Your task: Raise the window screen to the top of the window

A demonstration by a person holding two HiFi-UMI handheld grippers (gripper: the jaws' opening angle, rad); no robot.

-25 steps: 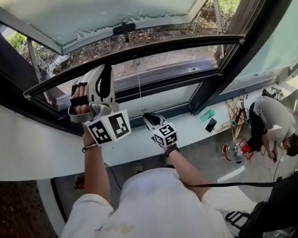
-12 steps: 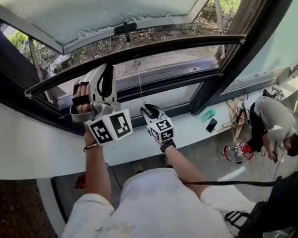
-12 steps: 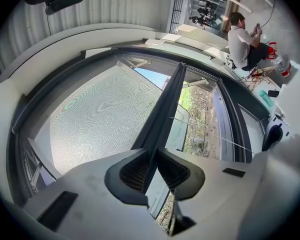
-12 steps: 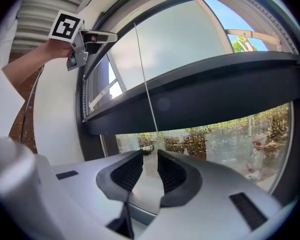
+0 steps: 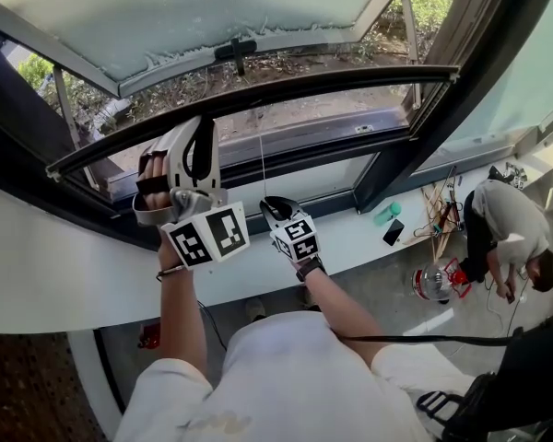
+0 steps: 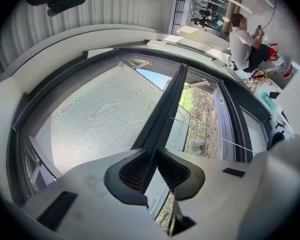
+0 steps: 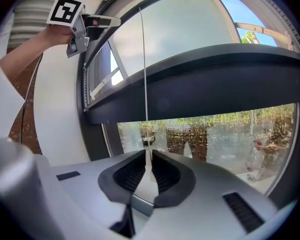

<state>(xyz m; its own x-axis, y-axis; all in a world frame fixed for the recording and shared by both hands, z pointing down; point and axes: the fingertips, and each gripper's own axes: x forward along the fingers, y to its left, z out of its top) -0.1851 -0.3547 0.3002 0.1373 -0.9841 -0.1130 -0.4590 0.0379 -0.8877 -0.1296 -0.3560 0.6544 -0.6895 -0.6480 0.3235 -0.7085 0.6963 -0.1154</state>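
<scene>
Fingers [image 6: 132, 173] of left gripper [image 6: 151, 157] clamped on screen bar [image 6: 165, 109], cord [image 6: 215, 136] nearby

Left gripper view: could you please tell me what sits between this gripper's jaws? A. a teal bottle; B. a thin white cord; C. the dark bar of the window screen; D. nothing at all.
C: the left gripper has its two pads closed on the dark bar of the screen, which runs up and away from between them.
</scene>
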